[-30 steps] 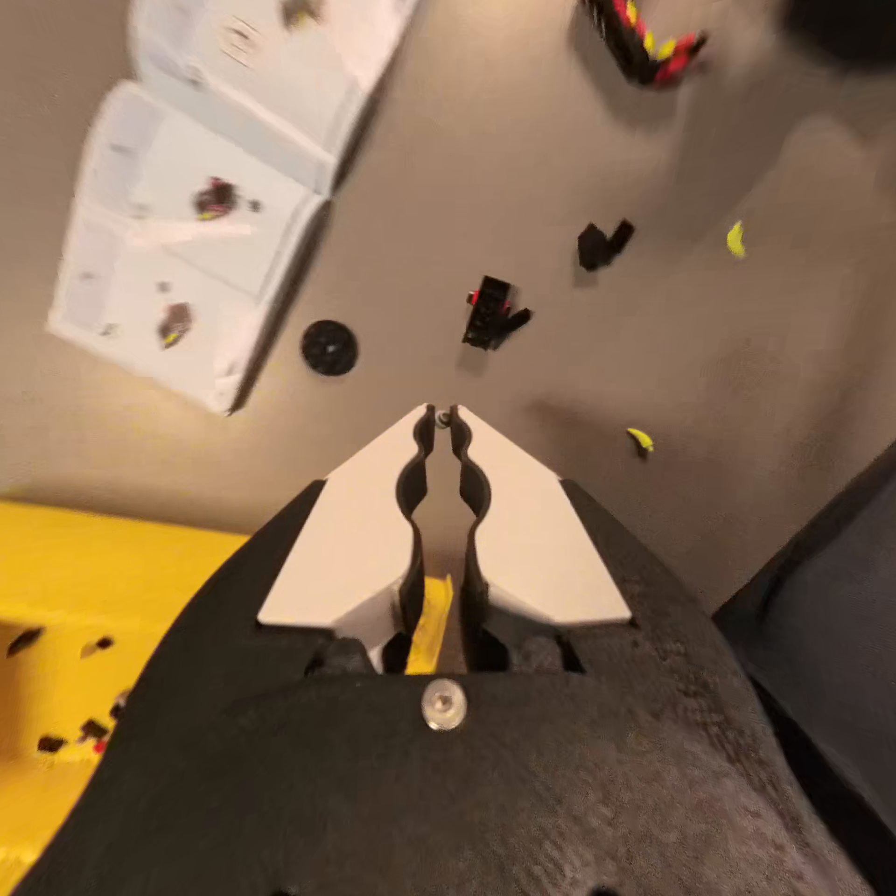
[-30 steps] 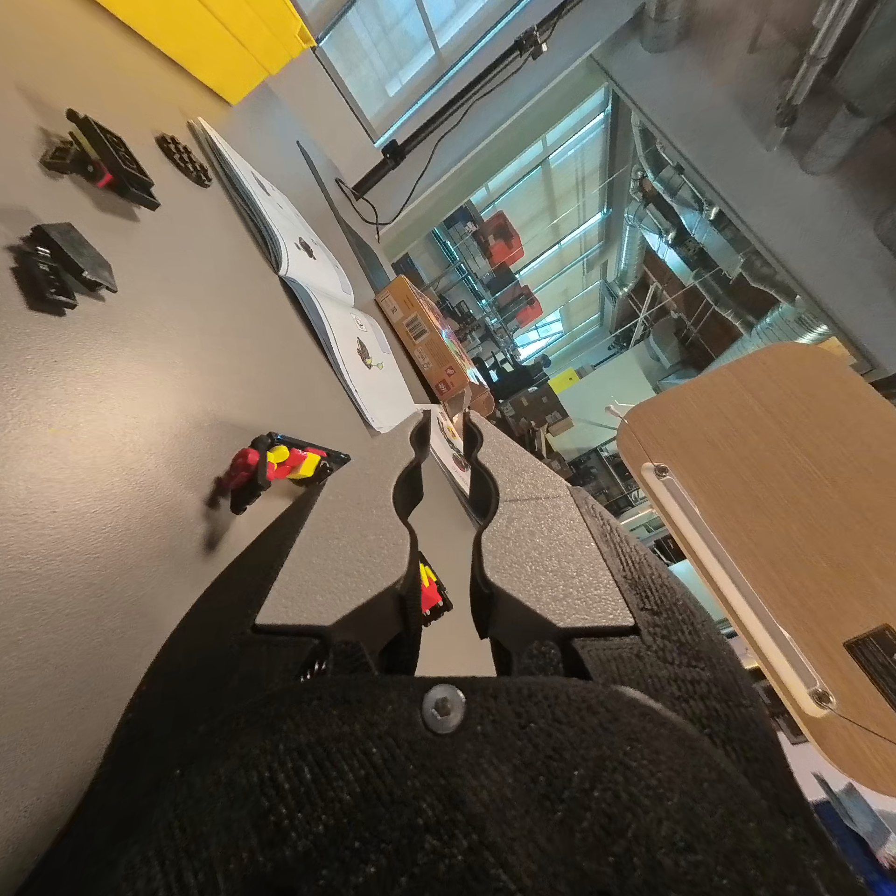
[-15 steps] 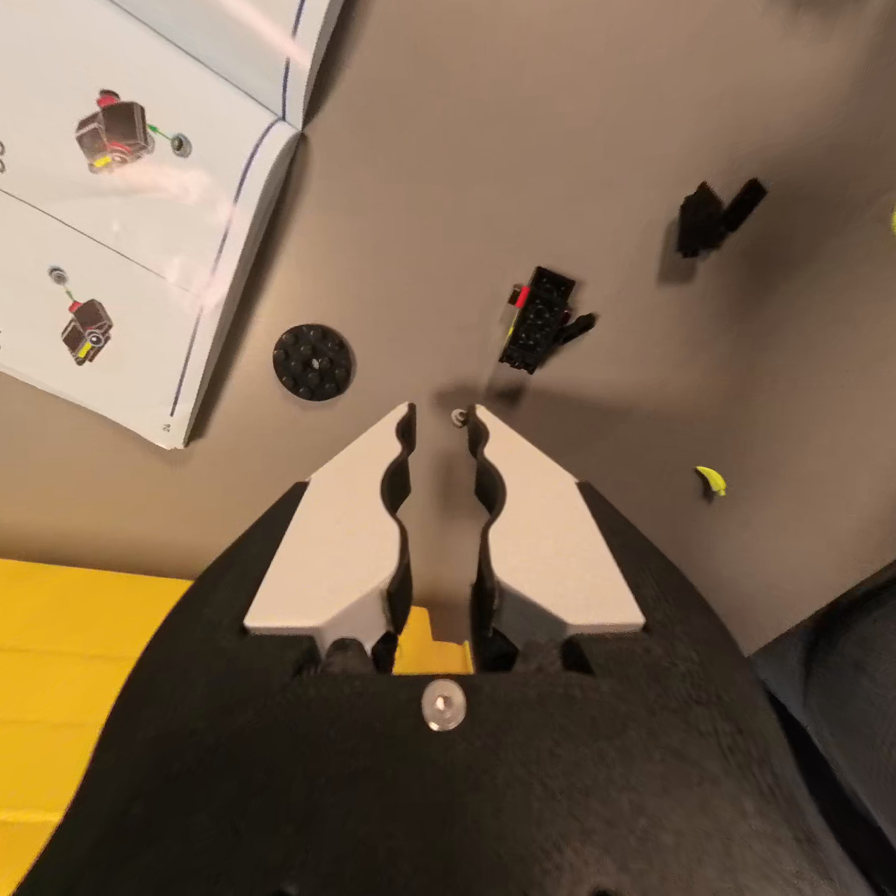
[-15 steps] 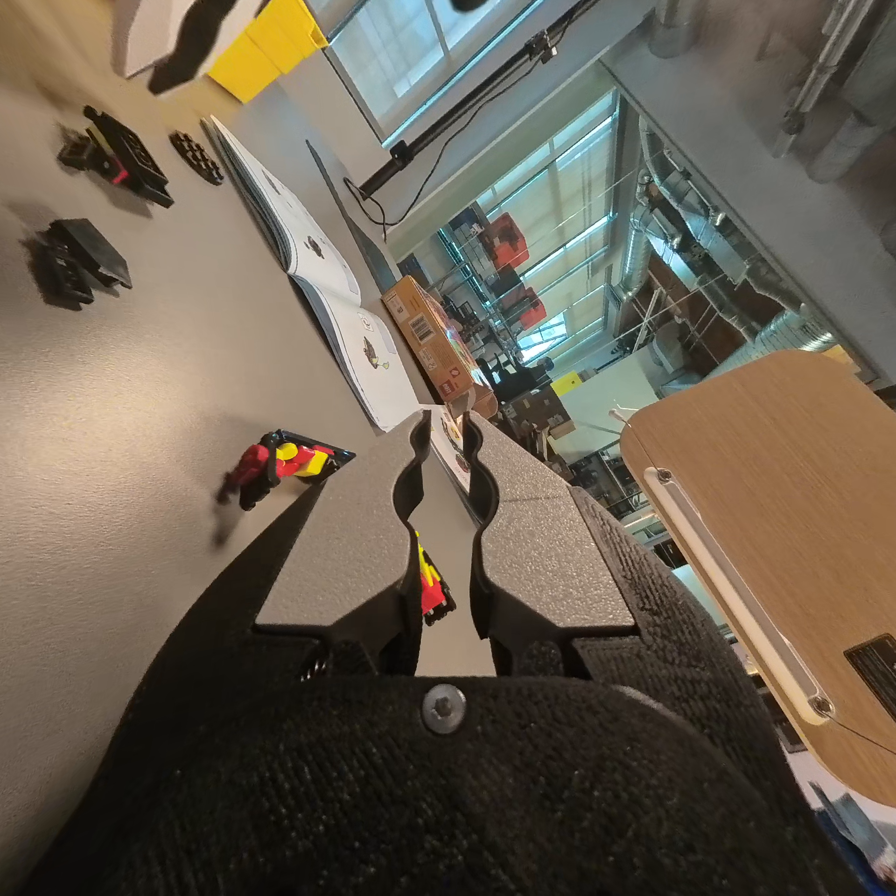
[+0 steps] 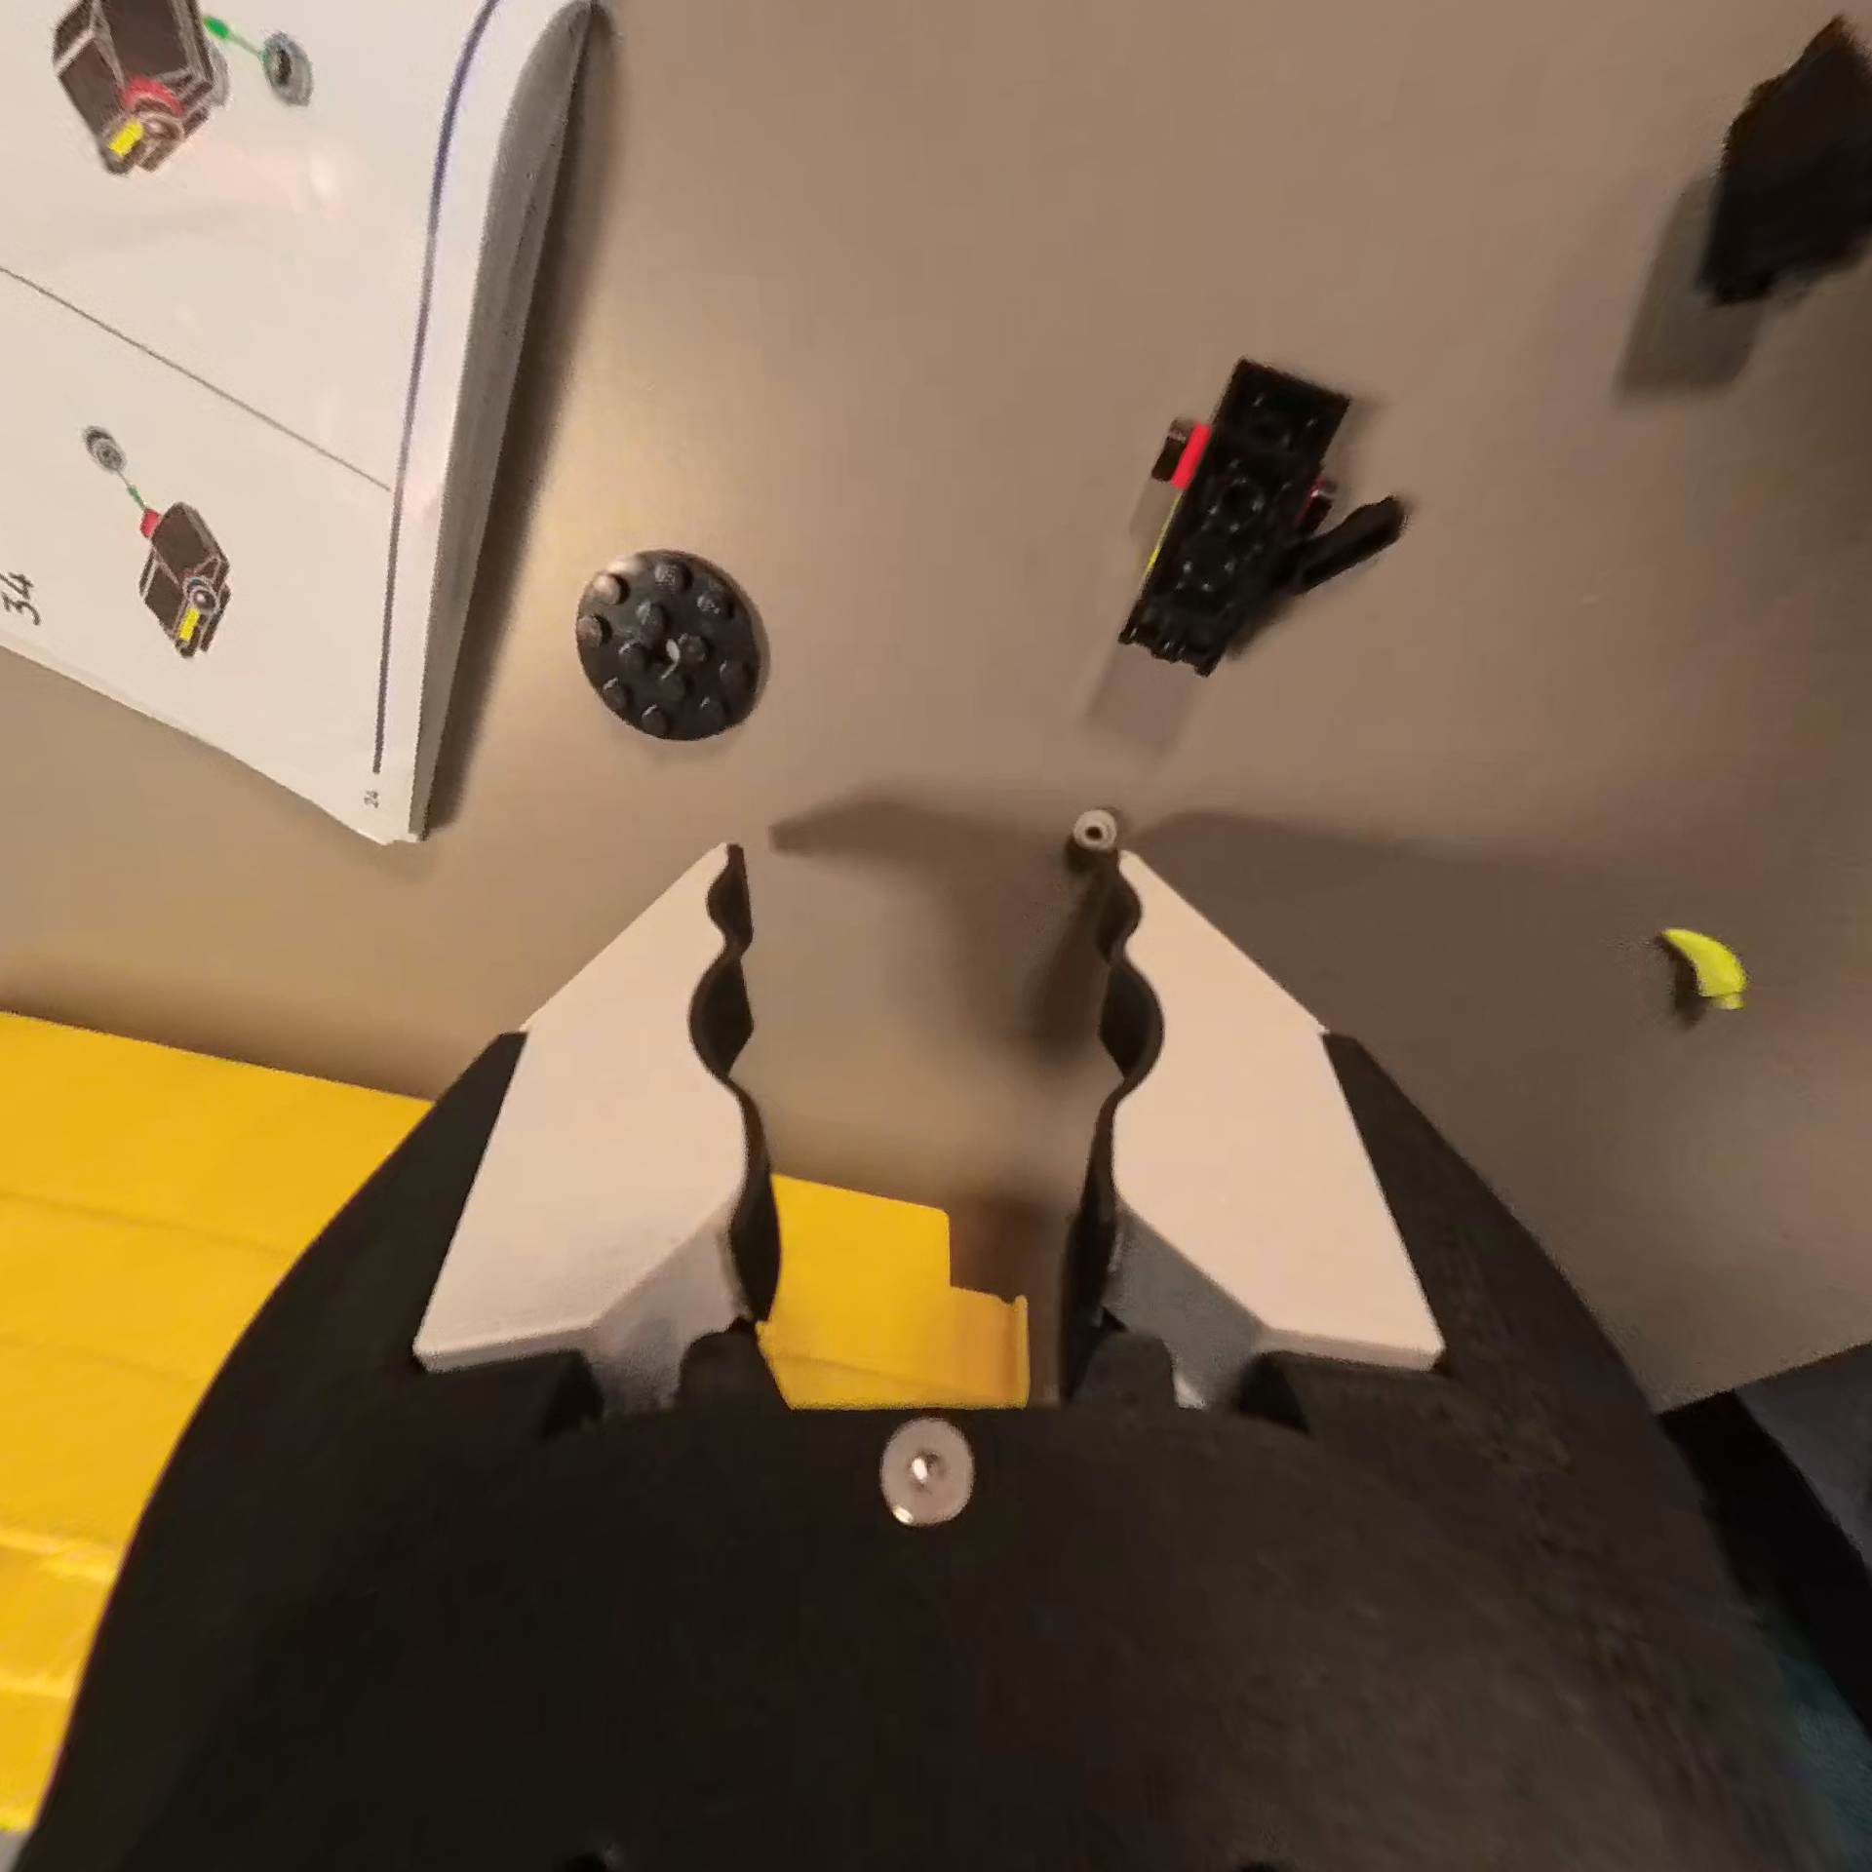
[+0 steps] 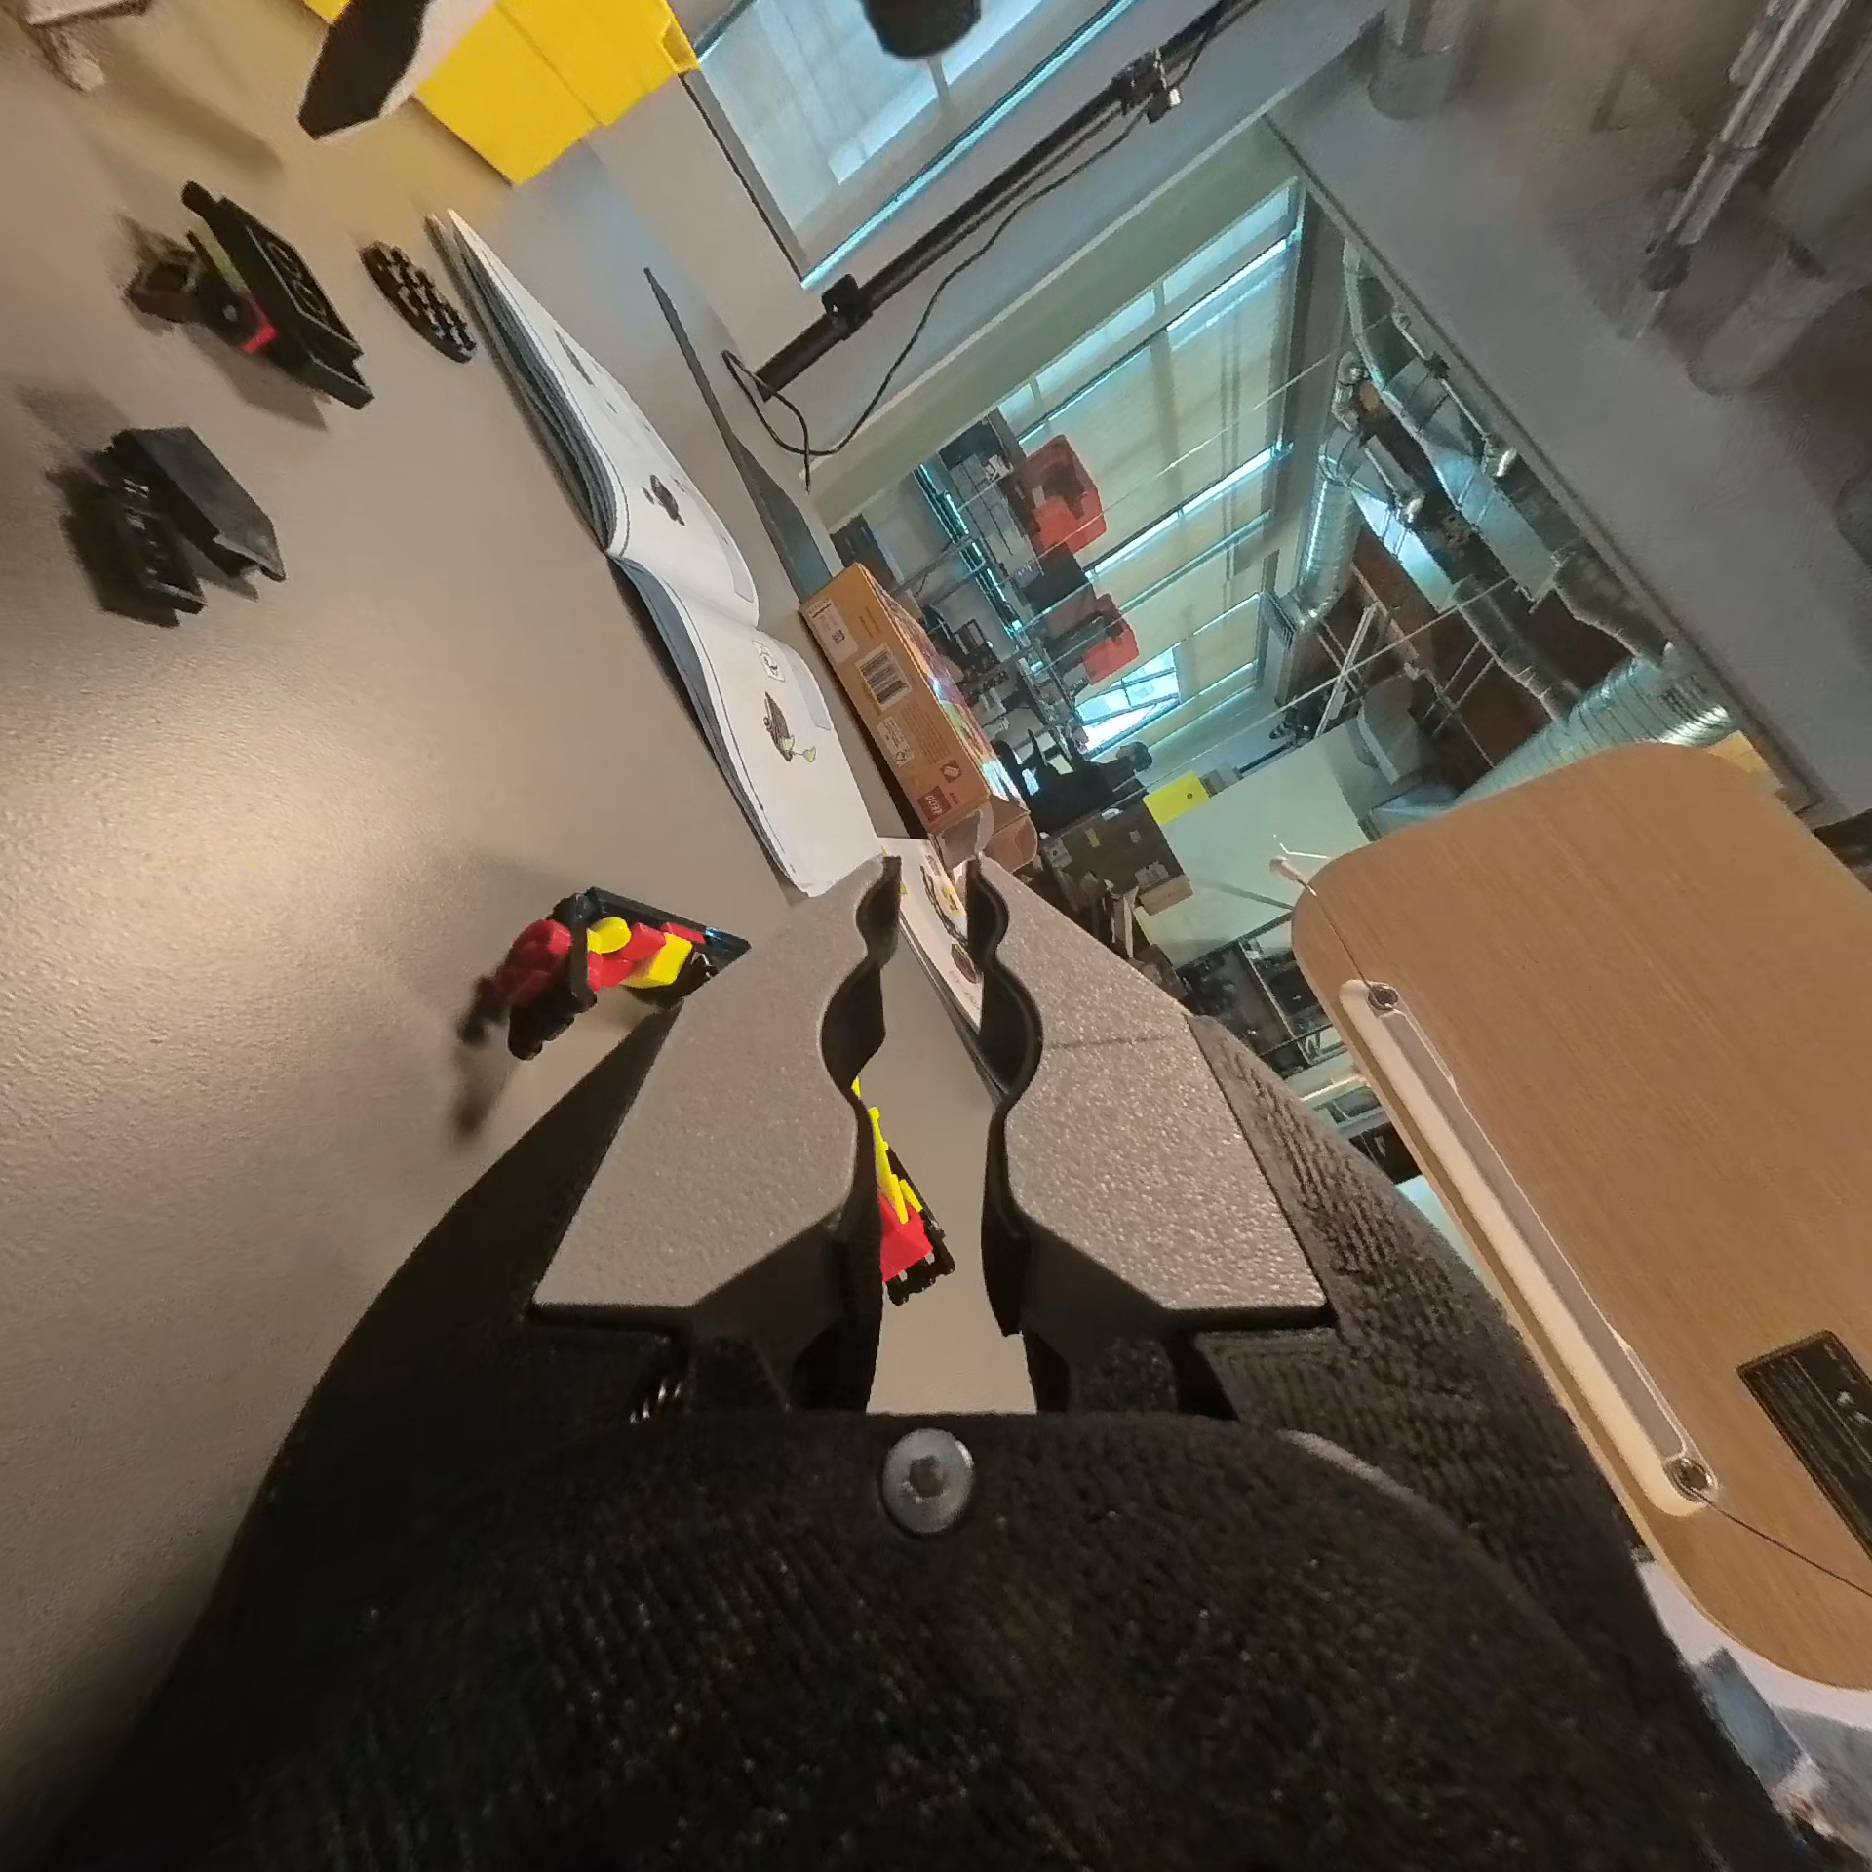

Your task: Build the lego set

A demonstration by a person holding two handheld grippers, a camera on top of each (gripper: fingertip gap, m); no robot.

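Note:
In the left wrist view my left gripper (image 5: 924,856) is wide open above the grey table (image 5: 1013,253). A tiny grey round piece (image 5: 1094,833) sits at the tip of its right finger; I cannot tell whether it touches the finger. A black round studded plate (image 5: 671,644) lies ahead to the left, and a black assembly with red parts (image 5: 1241,517) ahead to the right. My right gripper (image 6: 934,869) has a narrow gap and nothing between its tips. A red, yellow and black assembly (image 6: 598,967) lies left of it, and a red and yellow piece (image 6: 902,1226) shows through the gap.
An open instruction booklet (image 5: 203,355) lies at the left and a yellow bin (image 5: 203,1266) below it. A black piece (image 5: 1783,203) and a small yellow-green piece (image 5: 1707,970) lie to the right. A cardboard box (image 6: 902,699) and a wooden board (image 6: 1621,1064) show in the right wrist view. My hands' fingertips stand some 25 cm from each other. The black round studded plate (image 5: 671,644) is about 4 cm from my left fingertips. Seen from the right wrist view (image 6: 436,320) as well.
My left gripper moved down toward the table and opened wide, letting go of the tiny grey piece it pinched at its tips. The right gripper barely moved.

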